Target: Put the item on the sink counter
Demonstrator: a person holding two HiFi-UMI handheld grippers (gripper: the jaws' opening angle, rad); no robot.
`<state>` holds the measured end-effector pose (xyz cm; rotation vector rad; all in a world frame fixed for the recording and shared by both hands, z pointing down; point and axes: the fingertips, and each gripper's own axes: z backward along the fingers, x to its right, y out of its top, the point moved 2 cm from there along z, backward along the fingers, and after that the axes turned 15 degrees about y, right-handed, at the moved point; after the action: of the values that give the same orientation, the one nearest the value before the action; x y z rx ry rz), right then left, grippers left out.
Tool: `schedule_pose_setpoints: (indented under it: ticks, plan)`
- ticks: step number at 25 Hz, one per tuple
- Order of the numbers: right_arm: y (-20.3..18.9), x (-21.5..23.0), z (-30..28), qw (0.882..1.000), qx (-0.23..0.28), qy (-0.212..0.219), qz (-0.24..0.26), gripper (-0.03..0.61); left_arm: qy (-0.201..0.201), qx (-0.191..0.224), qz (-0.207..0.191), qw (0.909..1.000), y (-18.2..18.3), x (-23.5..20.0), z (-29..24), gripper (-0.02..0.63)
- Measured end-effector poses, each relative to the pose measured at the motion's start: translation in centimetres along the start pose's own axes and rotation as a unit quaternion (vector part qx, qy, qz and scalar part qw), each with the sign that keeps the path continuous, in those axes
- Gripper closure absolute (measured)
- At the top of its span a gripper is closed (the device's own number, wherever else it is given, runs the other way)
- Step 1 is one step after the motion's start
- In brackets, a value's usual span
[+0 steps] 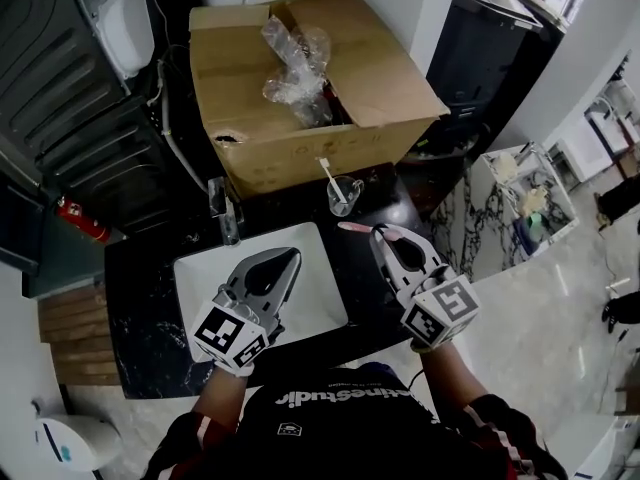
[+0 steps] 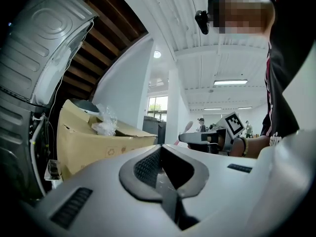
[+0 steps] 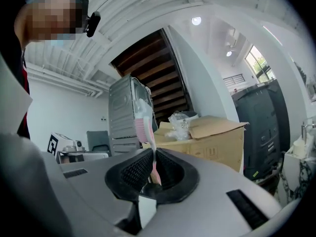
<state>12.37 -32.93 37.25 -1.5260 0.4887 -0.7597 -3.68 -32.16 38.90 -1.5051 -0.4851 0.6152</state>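
1. Two grippers hang over the black sink counter [image 1: 140, 303], toward its front edge.
2. Left gripper [image 1: 283, 260] is above the white basin [image 1: 322, 303], its jaws pressed together with nothing between them.
3. Right gripper [image 1: 385, 238] is clamped on a pink toothbrush [image 1: 352, 228], whose head pokes out past the jaws near the basin's back right corner.
4. Glass cup [image 1: 343, 196] holding a white toothbrush [image 1: 329, 175] stands near the counter's back edge, just in front of the cardboard box [image 1: 300, 158].
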Motion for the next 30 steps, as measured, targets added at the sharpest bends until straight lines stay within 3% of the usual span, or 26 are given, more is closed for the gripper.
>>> schedule_pose_setpoints:
  ticks: [13, 30]
  plan:
    - [-5.2, 9.7, -5.6, 0.998, -0.038, -0.039, -0.017, 0.526, 0.016, -0.037, -0.003, 0.9992, -2.6, -2.2, -3.7, 0.6]
    - [-14.4, 15.8, -9.1, 0.99, -0.08, -0.058, -0.097, 0.526, 0.036, -0.071, 0.011, 0.9968, -5.6, -4.4, -5.9, 0.6]
